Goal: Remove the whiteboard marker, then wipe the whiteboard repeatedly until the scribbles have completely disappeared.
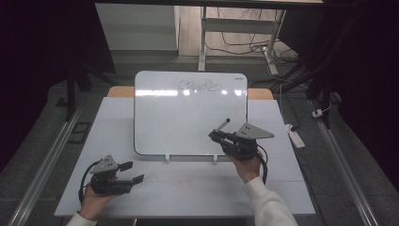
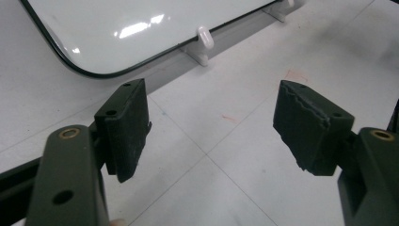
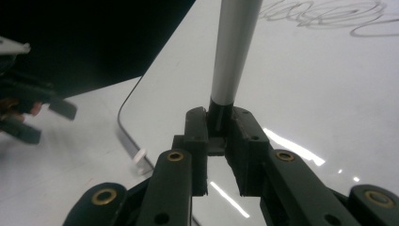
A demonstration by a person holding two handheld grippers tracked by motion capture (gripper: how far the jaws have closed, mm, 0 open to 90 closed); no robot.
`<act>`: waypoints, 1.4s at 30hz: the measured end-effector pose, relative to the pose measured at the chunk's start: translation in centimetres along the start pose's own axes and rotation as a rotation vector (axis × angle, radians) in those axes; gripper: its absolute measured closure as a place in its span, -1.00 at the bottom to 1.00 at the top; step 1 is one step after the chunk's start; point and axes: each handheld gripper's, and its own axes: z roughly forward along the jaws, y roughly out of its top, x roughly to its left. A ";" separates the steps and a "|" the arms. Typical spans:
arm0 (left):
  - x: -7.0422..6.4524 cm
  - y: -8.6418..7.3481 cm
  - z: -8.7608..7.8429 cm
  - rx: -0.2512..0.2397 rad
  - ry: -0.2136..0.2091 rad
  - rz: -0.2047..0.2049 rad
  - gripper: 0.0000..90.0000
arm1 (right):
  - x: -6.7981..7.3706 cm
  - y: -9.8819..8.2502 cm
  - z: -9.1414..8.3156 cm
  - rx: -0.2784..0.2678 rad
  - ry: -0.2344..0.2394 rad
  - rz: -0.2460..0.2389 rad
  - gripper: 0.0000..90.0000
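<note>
A whiteboard (image 1: 190, 113) is shown propped at a slant on two small white clips (image 1: 167, 157) near the middle of the table (image 1: 188, 188), so that its face is tilted toward the person and can be reached from the near edge. A marker (image 3: 233, 52) is clamped by its dark end between the jaws of the right gripper (image 1: 212, 135), with the pale barrel projecting forward over the board's lower right area; it is held at one end, presumably so that the other end can be brought to the surface. A scribble (image 1: 197, 86) is seen along the board's top edge, well apart from the marker. The left gripper (image 1: 132, 172) is held low over the bare table left of the board, its jaws spread wide with nothing between them, apparently kept out of the way.
</note>
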 end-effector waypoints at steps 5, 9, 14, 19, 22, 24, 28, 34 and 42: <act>0.0 0.1 0.2 0.003 -0.001 0.008 -0.38 | -1.2 2.1 1.1 -0.047 -0.066 0.010 0.72; 0.1 0.0 0.4 0.005 -0.007 0.007 -0.38 | -2.5 4.1 3.5 -0.052 -0.112 0.004 0.72; 0.3 -0.1 0.5 0.004 -0.005 0.005 -0.38 | -4.1 5.6 6.1 -0.068 -0.143 0.036 0.72; 0.4 -0.1 0.4 0.001 -0.002 0.006 -0.37 | -5.8 7.2 8.9 -0.079 -0.194 0.068 0.72; 0.5 -0.2 0.3 0.000 0.000 0.006 -0.37 | -6.1 7.6 9.8 -0.069 -0.202 0.065 0.72; 0.5 -0.2 0.4 0.000 0.001 0.003 -0.37 | -6.3 7.8 10.9 -0.059 -0.211 0.062 0.72; 0.4 -0.1 0.5 0.003 0.003 0.012 -0.37 | -6.3 8.0 13.0 -0.045 -0.231 0.049 0.72; 0.5 -0.2 0.5 0.006 0.006 0.014 -0.36 | -6.9 8.8 14.4 -0.046 -0.274 0.041 0.72; 0.5 -0.2 0.5 0.007 0.006 0.014 -0.36 | -5.8 8.7 15.9 -0.021 -0.231 0.003 0.72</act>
